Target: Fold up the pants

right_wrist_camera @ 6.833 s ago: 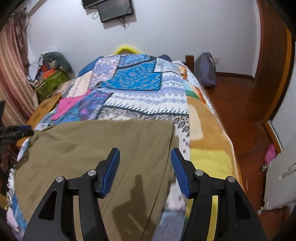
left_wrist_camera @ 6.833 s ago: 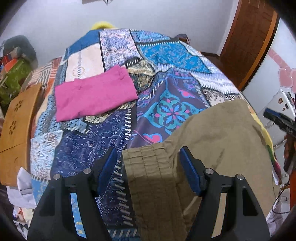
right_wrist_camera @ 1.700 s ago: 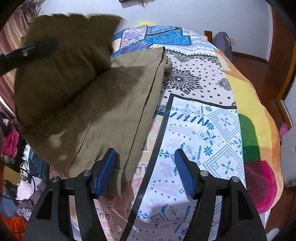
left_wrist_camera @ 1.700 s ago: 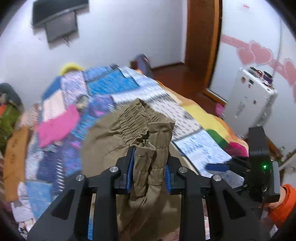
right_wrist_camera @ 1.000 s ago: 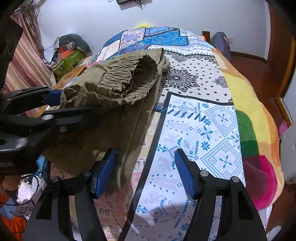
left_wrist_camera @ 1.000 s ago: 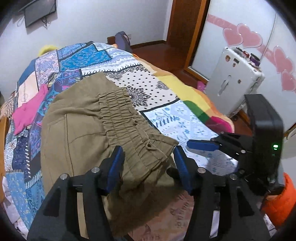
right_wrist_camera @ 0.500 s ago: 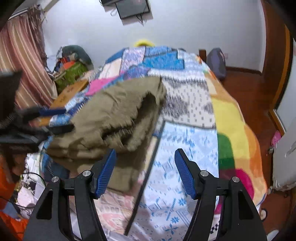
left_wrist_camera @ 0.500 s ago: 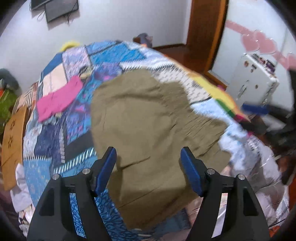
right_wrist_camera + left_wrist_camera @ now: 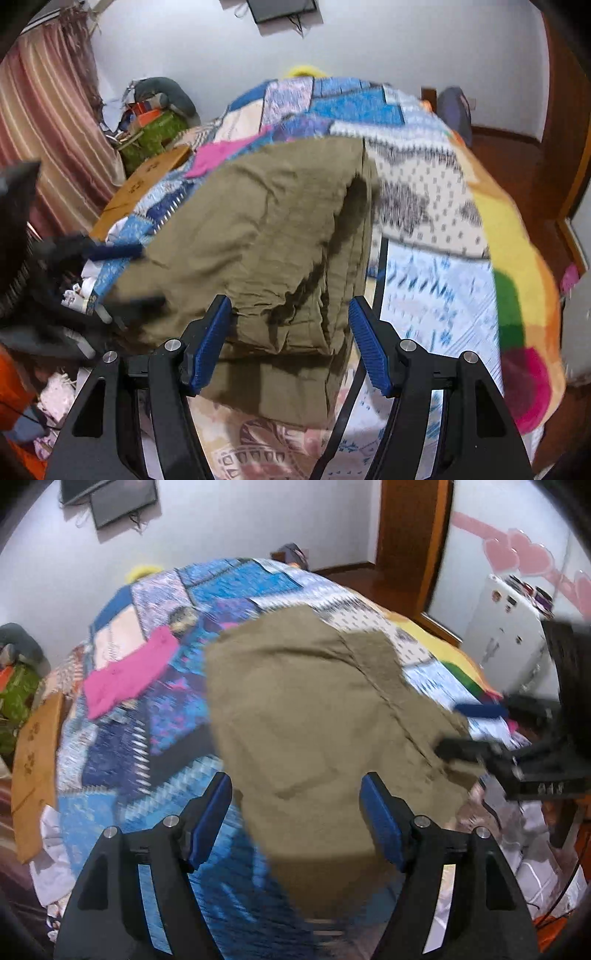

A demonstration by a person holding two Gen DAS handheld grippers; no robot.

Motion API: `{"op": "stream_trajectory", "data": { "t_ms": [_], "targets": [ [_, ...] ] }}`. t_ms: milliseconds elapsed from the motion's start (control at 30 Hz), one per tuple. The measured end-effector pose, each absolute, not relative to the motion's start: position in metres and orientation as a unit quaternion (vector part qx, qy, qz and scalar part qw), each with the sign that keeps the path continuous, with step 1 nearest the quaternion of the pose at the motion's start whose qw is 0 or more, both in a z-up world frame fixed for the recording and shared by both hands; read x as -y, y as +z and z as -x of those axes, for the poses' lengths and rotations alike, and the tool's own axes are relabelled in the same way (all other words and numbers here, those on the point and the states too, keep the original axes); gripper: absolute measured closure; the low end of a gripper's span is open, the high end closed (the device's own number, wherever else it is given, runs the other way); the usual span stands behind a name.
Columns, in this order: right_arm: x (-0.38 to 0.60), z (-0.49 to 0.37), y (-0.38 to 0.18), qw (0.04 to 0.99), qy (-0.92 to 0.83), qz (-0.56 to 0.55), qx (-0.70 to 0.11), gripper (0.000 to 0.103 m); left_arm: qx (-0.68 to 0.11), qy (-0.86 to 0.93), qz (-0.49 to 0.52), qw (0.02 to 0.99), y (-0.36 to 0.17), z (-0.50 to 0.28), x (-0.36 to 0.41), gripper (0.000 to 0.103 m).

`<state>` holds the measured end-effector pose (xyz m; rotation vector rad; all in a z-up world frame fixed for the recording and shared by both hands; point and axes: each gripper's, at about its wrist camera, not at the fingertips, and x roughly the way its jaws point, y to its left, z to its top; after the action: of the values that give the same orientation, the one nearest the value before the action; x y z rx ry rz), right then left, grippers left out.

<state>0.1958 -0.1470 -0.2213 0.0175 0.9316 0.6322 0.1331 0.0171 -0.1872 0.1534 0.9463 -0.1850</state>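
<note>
Left wrist: pink cloth (image 9: 127,675) lies beside folded pants (image 9: 317,716).

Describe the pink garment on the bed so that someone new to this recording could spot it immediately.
Start at the big bed under its multicoloured patchwork bedspread, where the large olive-brown folded pants lie near the front. Look beyond the pants toward the far left side: the flat, bright pink folded garment lies there by itself. It is the only solid pink item on the patterned cover, and much smaller than the pants.
</note>
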Motion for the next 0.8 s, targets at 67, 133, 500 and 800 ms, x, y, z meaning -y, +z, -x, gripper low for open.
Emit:
{"op": "stream_trajectory", "data": {
  "t_ms": [67, 133, 500, 800],
  "targets": [
    [0.153, -0.194, -0.225, 0.843, 0.303, -0.014, -0.445, 0.041, -0.446, -0.074, -0.072, 0.889, -0.180, -0.145, -0.029, 0.030],
    [0.155, -0.193, -0.226, 0.841, 0.307, -0.008, -0.445, 0.041, -0.445, -0.061, -0.061, 0.891, -0.177, -0.164, -0.042, 0.030],
    [0.160, -0.197, -0.228, 0.838, 0.321, 0.002, -0.441, 0.038, -0.511, -0.067, 0.017, 0.857, -0.221, -0.288, -0.080, 0.038],
    [0.167, -0.206, -0.232, 0.831, 0.329, -0.015, -0.449, 0.038, -0.541, -0.097, 0.049, 0.834, -0.255, -0.348, -0.075, 0.061]
  ]
}}
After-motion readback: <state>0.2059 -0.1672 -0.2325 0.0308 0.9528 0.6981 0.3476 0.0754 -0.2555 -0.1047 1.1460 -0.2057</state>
